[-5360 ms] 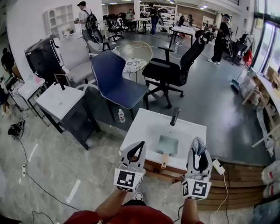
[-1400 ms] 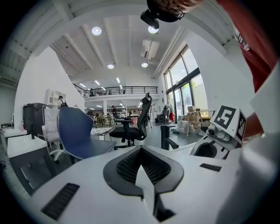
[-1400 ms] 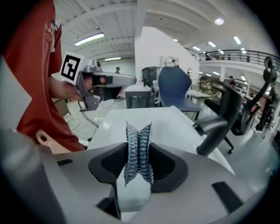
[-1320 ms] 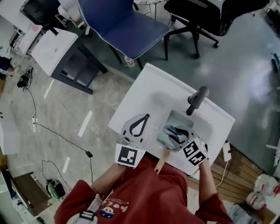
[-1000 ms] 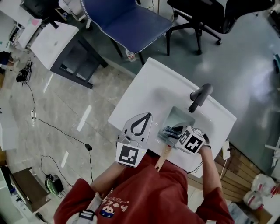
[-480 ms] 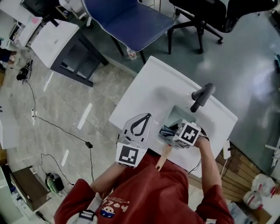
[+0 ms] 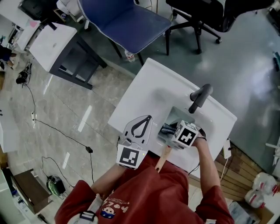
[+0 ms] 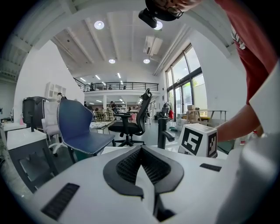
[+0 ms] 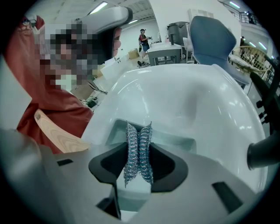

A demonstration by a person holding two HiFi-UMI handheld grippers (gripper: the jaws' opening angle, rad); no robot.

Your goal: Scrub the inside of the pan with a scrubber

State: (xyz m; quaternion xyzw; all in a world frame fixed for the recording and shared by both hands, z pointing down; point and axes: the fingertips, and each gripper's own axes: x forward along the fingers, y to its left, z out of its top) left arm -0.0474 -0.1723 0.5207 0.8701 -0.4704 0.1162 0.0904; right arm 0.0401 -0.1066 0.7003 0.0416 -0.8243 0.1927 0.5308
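**Head view.** A white surface [image 7: 148, 92] with a dark faucet [image 7: 199, 97] stands below the person. Just in front of the faucet a square grey-green pan [image 7: 178, 116] sits sunk into the surface, and its wooden handle [image 7: 162, 158] points back toward the person's red sleeve. The right tool [image 7: 168, 129] reaches into the pan from the handle side, with a wad of steel scrubber [image 7: 165, 129] at its tip over the pan's near left part. The left tool [image 7: 146, 120] rests just beside the pan's left edge, over the bare white top, and it touches nothing. A blue chair [image 7: 127, 22] and a black office chair [image 7: 205, 13] stand on the floor beyond the surface.

**Left gripper view.** The left tool [image 8: 141, 153] is clenched with its jaws meeting at the tips, and nothing lies between them. Past it rise the faucet [image 8: 162, 133] and the marker cube [image 8: 199, 140] of the other tool. Farther off stand the blue chair [image 8: 74, 127] and the black office chair [image 8: 135, 118].

**Right gripper view.** The right tool [image 9: 138, 144] is clamped on the scrubber [image 9: 139, 159], a strip of silvery wire mesh pinched upright between the dark pads. Behind it lies the pale inside of the pan [image 9: 175, 141], and the wooden handle [image 9: 52, 133] runs off to the left. I cannot tell whether the mesh touches the pan floor. The white surface [image 9: 183, 96] curves beyond, with the faucet [image 9: 264, 153] at the right edge.
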